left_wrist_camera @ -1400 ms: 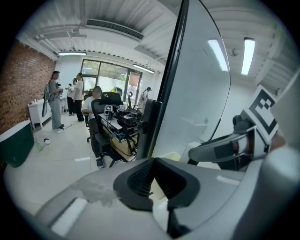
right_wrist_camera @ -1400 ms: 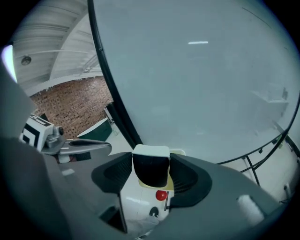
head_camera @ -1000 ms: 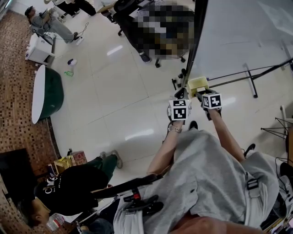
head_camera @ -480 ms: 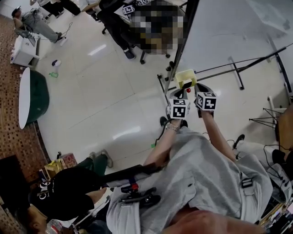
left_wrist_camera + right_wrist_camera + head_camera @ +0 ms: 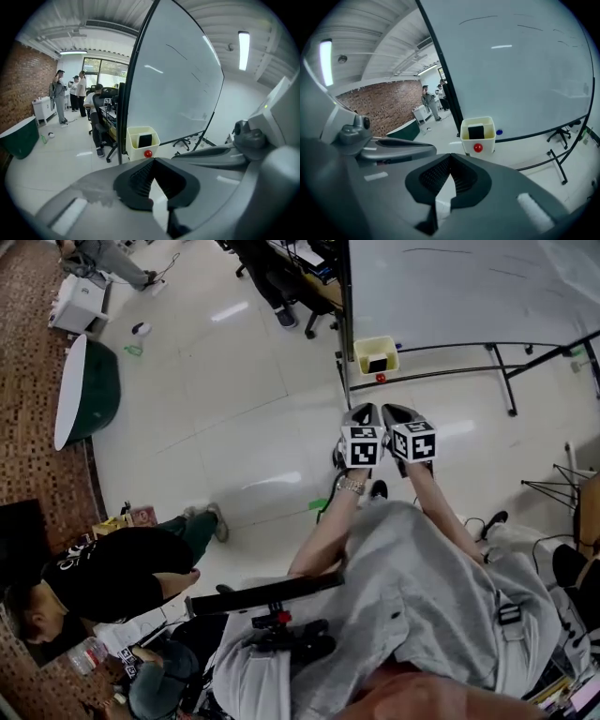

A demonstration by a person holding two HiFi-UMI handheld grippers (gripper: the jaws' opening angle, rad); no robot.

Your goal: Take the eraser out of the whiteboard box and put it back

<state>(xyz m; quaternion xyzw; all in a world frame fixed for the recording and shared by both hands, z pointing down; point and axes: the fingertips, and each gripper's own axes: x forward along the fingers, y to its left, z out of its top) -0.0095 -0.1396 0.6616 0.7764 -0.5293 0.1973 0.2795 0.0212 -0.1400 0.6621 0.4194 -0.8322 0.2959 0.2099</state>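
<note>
A yellow box (image 5: pixel 376 355) hangs at the lower left corner of the whiteboard (image 5: pixel 469 287), and the black eraser (image 5: pixel 377 363) stands upright inside it. Below the eraser a red magnet (image 5: pixel 380 378) sits on the box front. My left gripper (image 5: pixel 362 416) and right gripper (image 5: pixel 398 416) hover side by side over the floor, a short way back from the box and pointing at it. The left gripper (image 5: pixel 153 203) is shut and empty. On the right gripper (image 5: pixel 439 201) the jaws are closing, tips meeting, nothing between them. Both gripper views show the box (image 5: pixel 140 143) (image 5: pixel 478 136) ahead.
The whiteboard stand's legs (image 5: pixel 502 381) spread over the glossy floor to the right. A green and white round table (image 5: pixel 84 395) stands at the left. Office chairs and people are behind the board, and a person in black (image 5: pixel 122 563) crouches at lower left.
Both grippers have drawn back from the yellow box, where they were a second ago. The eraser stays in the box.
</note>
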